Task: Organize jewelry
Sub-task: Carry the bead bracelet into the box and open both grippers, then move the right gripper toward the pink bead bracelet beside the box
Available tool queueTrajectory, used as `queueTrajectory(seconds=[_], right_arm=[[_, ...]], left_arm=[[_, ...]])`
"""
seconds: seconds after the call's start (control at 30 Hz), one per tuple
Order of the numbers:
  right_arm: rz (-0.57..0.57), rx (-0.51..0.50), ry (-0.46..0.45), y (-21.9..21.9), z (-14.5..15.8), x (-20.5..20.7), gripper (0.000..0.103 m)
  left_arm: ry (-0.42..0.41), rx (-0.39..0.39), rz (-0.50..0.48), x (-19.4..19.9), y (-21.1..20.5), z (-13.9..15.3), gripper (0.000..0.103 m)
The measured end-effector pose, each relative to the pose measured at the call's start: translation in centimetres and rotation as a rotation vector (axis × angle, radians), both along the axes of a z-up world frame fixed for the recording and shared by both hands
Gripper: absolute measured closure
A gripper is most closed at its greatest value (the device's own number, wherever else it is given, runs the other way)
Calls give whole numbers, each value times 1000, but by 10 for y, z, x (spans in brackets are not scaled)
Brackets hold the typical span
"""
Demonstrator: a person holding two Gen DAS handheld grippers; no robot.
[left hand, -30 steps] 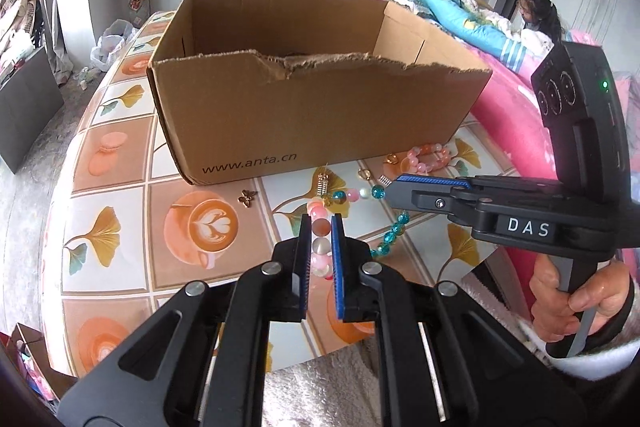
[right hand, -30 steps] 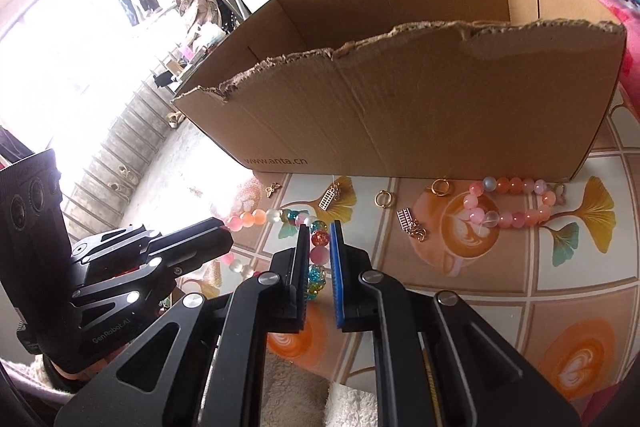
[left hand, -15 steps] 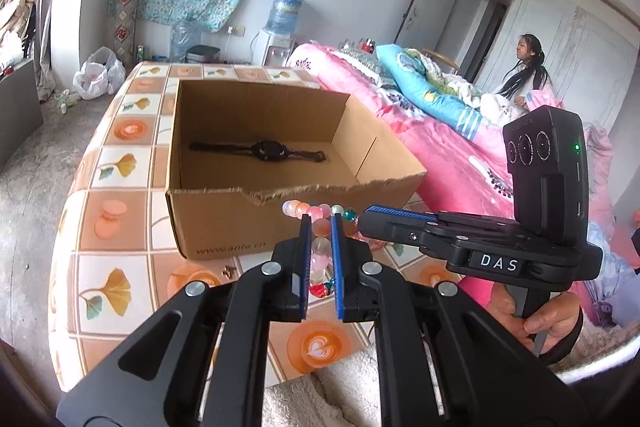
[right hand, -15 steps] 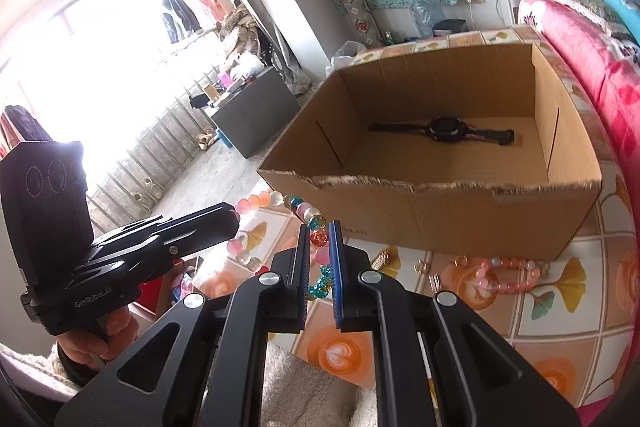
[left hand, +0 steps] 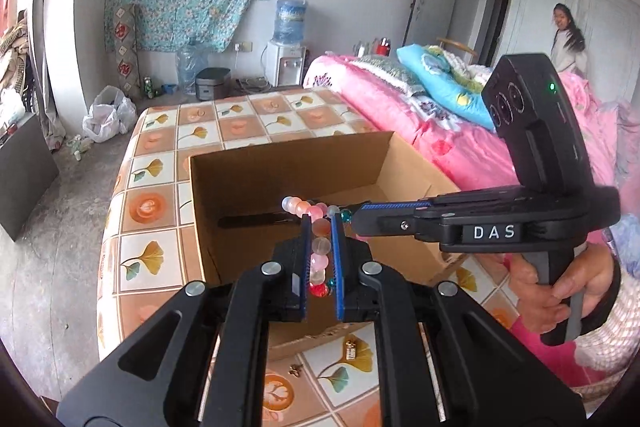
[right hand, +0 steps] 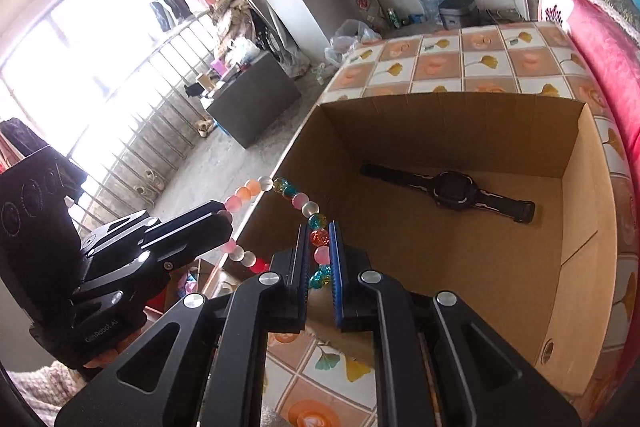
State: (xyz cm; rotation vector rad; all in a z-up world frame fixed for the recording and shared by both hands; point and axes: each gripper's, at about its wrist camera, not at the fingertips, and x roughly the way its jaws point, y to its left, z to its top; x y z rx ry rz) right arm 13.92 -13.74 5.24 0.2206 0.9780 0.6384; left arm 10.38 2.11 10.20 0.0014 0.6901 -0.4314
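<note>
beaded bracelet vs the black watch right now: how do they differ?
The beaded bracelet hangs in the air, clamped between the left gripper and the right gripper; the black watch lies flat on the floor of the cardboard box. The bracelet is round pink, orange, clear and teal beads; the watch is one dark strap with a square face. Both are wrist pieces.

Left hand-held gripper (left hand: pixel 320 227) and right hand-held gripper (right hand: pixel 319 233) both clamped, angled downward.
</note>
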Motion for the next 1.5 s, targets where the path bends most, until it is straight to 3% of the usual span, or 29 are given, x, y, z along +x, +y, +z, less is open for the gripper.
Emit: queueTrajectory(seconds=[0.2, 0.27, 0.3, 0.37, 0.4, 0.6, 0.77, 0.83, 0.87, 0.97, 1.1, 1.2, 1.33, 1.43, 1.5], right_arm=[[30, -83, 188, 24, -39, 56, 93], [50, -86, 243, 32, -51, 71, 92], [42, -109, 245, 35, -56, 77, 92], [35, -142, 232, 39, -60, 82, 92], [32, -135, 223, 38, -59, 82, 92], [23, -88, 89, 17, -28, 55, 92], [64, 3, -28, -17, 3, -3, 92], [86, 37, -62, -32, 6, -29, 87], [97, 50, -71, -38, 4, -42, 80], [124, 62, -73, -49, -9, -76, 67], [80, -27, -53, -50, -40, -103, 66], [0, -61, 1, -57, -59, -97, 66], [-137, -90, 38, -72, -70, -68, 66], [-170, 7, 93, -88, -73, -58, 66], [-206, -13, 61, -96, -71, -62, 65]], left_arm=[[147, 107, 37, 49, 3, -42, 94], [155, 150, 50, 55, 3, -51, 93], [151, 165, 53, 57, 2, -53, 90], [136, 183, 71, 57, 2, -53, 74], [126, 181, 77, 54, 2, -51, 73], [58, 135, 120, 30, 16, -32, 65], [-4, 9, 95, -13, 36, -18, 63], [-27, -28, 68, -35, 39, -18, 58], [-34, -41, 56, -45, 39, -20, 58], [-30, -58, 25, -73, 38, -33, 56], [56, -58, 56, -91, 35, -67, 56], [105, -81, 75, -91, 34, -85, 56], [100, -63, 98, -75, 33, -91, 56], [80, -69, 122, -62, 36, -88, 56], [71, -78, 129, -60, 36, -86, 56]])
